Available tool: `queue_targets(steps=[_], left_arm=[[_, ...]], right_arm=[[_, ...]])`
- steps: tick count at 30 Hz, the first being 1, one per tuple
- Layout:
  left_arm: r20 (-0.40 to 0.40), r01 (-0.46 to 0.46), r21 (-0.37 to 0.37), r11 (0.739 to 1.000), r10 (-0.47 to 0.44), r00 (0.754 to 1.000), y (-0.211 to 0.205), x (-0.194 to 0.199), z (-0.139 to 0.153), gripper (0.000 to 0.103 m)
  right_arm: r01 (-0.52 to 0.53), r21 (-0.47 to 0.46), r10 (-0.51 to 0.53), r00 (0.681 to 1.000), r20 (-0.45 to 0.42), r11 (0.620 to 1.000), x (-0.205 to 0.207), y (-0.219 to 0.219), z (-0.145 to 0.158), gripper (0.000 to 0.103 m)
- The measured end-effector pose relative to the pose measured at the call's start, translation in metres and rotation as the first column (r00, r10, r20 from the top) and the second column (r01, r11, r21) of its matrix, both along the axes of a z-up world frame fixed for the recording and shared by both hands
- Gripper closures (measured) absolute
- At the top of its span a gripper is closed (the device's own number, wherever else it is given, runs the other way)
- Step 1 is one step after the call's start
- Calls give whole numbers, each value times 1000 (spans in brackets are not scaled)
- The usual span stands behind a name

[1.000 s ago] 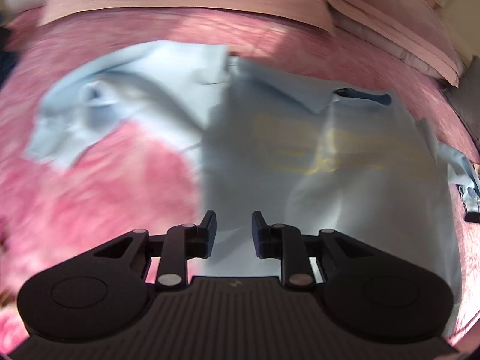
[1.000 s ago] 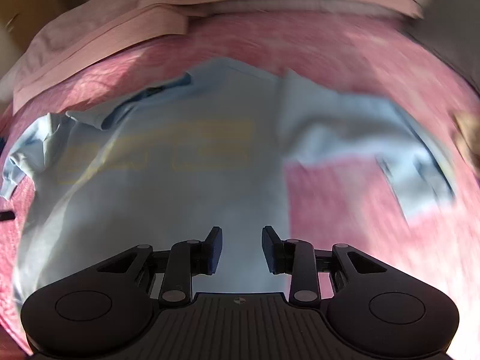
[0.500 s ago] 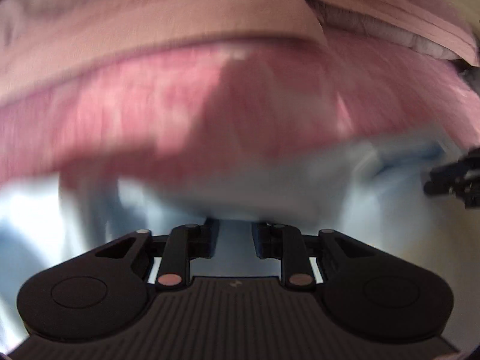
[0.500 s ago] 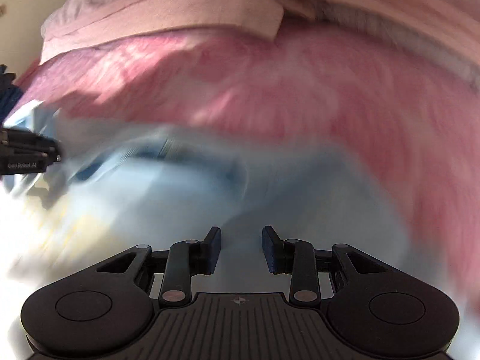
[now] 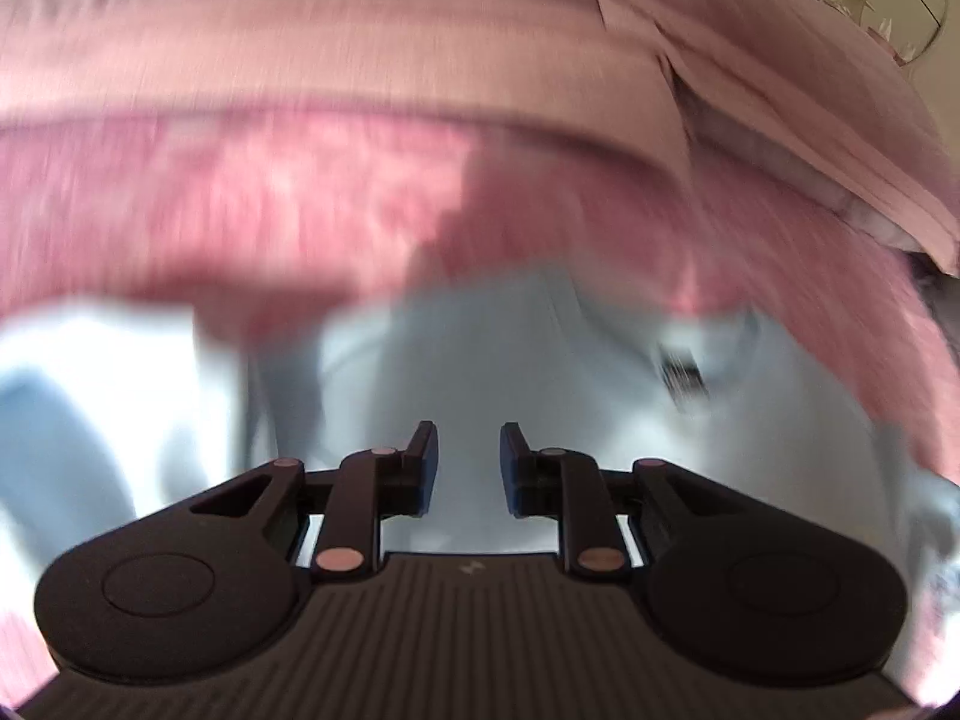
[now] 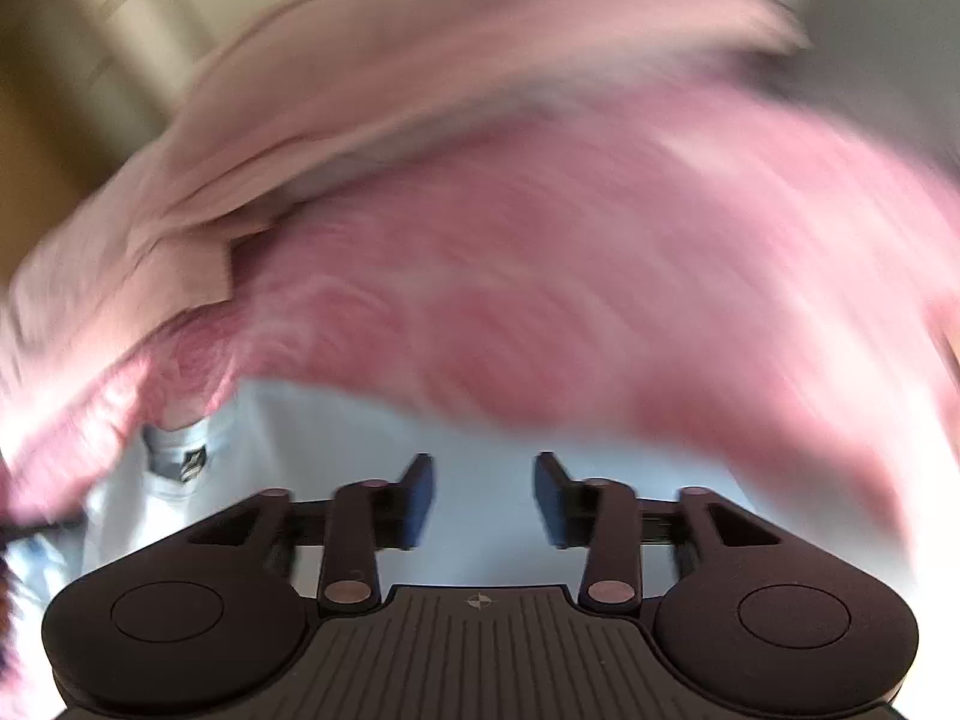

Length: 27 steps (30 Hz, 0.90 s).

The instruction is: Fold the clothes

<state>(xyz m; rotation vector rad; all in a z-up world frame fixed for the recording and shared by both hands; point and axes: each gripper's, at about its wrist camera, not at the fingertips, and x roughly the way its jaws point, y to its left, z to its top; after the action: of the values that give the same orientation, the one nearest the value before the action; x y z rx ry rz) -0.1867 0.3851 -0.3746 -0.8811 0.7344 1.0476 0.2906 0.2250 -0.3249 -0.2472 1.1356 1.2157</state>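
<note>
A light blue shirt [image 5: 540, 360] lies on a pink fuzzy blanket [image 5: 270, 210]. Its neck label [image 5: 681, 369] shows at the right in the left wrist view. My left gripper [image 5: 468, 450] is open and empty, low over the shirt. In the right wrist view the shirt [image 6: 480, 450] fills the lower part, with its collar and label [image 6: 180, 456] at the left. My right gripper [image 6: 483, 474] is open and empty, just above the cloth. Both views are blurred by motion.
Pale pink folded bedding [image 5: 750, 90] lies beyond the blanket in the left wrist view. The same bedding [image 6: 300, 150] shows at the upper left in the right wrist view, above the pink blanket [image 6: 570, 270]. A beige wall [image 6: 72, 60] stands behind.
Both grippers have dropped from high above the spread shirt to low over it near the collar end. The right jaws have opened wider. Neither has taken hold of anything.
</note>
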Motion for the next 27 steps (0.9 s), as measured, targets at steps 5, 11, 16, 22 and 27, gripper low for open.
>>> queue_targets(steps=[5,11,16,22,27], left_arm=[[65,-53,-132,990,62,996,-60,-3,-2,85],[96,-53,-160,986,69,993,-89,0,9,85],[115,-68,-143,987,85,990,-99,0,18,85],[118,-69,-92,993,80,990,-107,3,37,85],[109,-83,-92,992,92,990,-110,4,40,85]], right_arm=[[274,-112,-286,952,-107,955,20,-124,-18,56],[367,-129,-367,930,24,921,23,-171,-47,56],[637,-33,-632,755,-175,770,42,-167,-79,56],[327,-19,-322,938,125,945,54,-111,-16,96],[78,-68,-55,954,294,995,98,-88,86,96]])
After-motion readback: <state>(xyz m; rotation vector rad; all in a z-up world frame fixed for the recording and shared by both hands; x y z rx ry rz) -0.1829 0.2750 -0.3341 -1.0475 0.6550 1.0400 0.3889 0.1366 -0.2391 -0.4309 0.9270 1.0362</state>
